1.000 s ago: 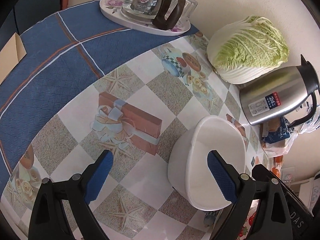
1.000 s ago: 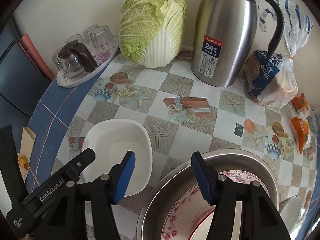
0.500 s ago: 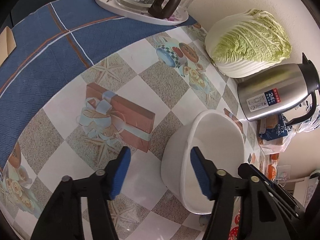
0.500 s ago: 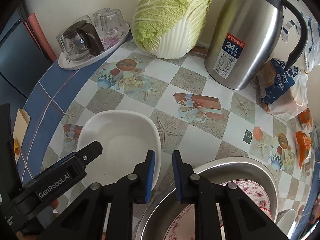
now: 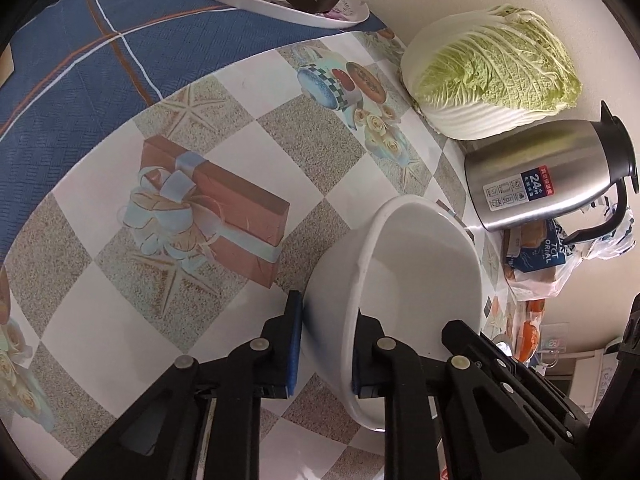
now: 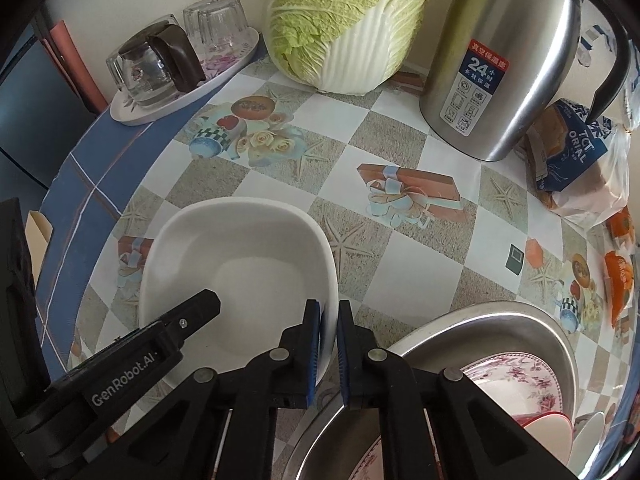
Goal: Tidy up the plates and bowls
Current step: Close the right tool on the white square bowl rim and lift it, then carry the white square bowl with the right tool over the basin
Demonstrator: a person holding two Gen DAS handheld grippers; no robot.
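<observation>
It was a home kitchen or dining corner: a patterned oilcloth table (image 6: 420, 276) against the wall carried a napa cabbage (image 6: 344, 20), steel thermos jug (image 6: 500, 60), bagged bread (image 6: 576, 160) and a tray of glasses (image 6: 180, 68).

cabbage (image 6: 344, 20): at wall
thermos (image 6: 508, 64): steel, upright, beside cabbage
tray (image 6: 176, 96): holds glass pot, upturned glasses
bread bag (image 6: 576, 164): right of thermos
surface (image 6: 400, 272): patterned cloth

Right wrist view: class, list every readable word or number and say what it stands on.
"GenRobot.AI": black arm of the left gripper.
"24": blue-and-red label on the steel thermos jug; its small characters are unreadable.
"TCT ORIAL": blue bread bag.
</observation>
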